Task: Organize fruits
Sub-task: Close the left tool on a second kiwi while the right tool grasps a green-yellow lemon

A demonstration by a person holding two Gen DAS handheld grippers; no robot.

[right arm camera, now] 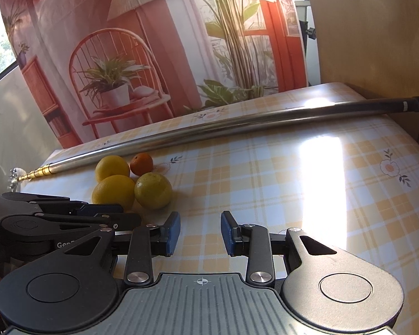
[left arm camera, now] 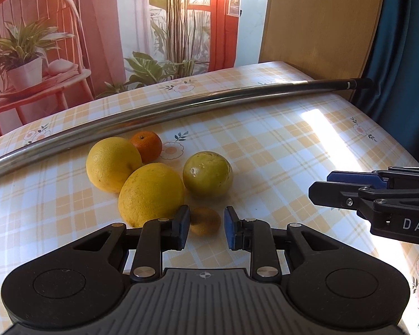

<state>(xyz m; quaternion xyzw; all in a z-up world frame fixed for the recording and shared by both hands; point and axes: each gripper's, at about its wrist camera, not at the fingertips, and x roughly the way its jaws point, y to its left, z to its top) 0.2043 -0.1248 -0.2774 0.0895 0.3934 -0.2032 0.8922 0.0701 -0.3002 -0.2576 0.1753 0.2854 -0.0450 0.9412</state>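
Left tool (left arm camera: 204, 227) spread wide, low over the desk (left arm camera: 279, 150), a small brownish-yellow fruit (left arm camera: 205, 221) sitting between its blue pads (left arm camera: 185, 223), not visibly touched by either. Just beyond and left of it: a big yellow citrus (left arm camera: 150, 194), touching a second yellow citrus (left arm camera: 113, 163) behind it; a small orange mandarin (left arm camera: 147, 145) at the back of the cluster, against that second citrus; a greenish-yellow round fruit (left arm camera: 208, 174) just right of the big one. Right tool (right arm camera: 200, 233) also spread, holding nothing, hovering over bare checked cloth to the right of the cluster, well apart from the fruit; from the left wrist view it sits at the right edge, fingers pointing left. All fruit loose on the cloth, grouped near the desk's left-rear. Long metal pole (left arm camera: 164, 109) lies across the desk behind the fruit, near the mandarin. Printed backdrop (left arm camera: 111, 28) with chair and plants stands behind the desk.
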